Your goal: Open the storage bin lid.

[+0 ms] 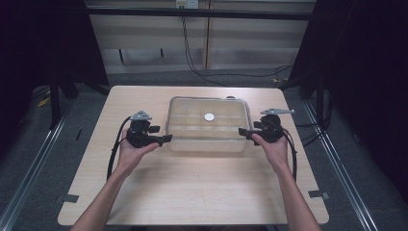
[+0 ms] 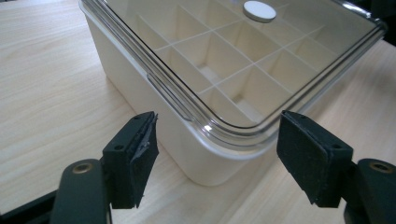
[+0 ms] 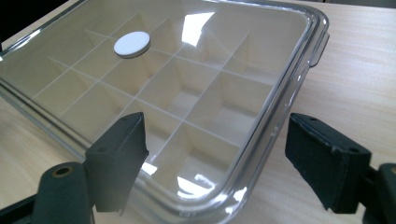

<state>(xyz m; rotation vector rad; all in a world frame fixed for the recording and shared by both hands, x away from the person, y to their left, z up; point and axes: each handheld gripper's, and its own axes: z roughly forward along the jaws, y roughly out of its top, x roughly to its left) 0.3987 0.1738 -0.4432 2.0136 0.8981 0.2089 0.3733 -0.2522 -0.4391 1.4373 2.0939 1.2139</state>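
My left gripper and right gripper gape, empty, at the near corners of the box mid-table (clear lid probably seated); I'd pinch both rims evenly.

Left gripper: jaws spread, nothing gripped. Compartment box corner between jaws; clear lid on; white disc on lid.

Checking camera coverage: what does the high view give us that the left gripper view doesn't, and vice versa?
High view alone: the whole table, both hands, the left gripper and right gripper at the box's two ends, floor and cables behind. Left gripper view alone: the box's near corner close up between that gripper's open jaws, with the lid's rim and a side tab. Both: the divided box under its clear lid and the white disc on it.
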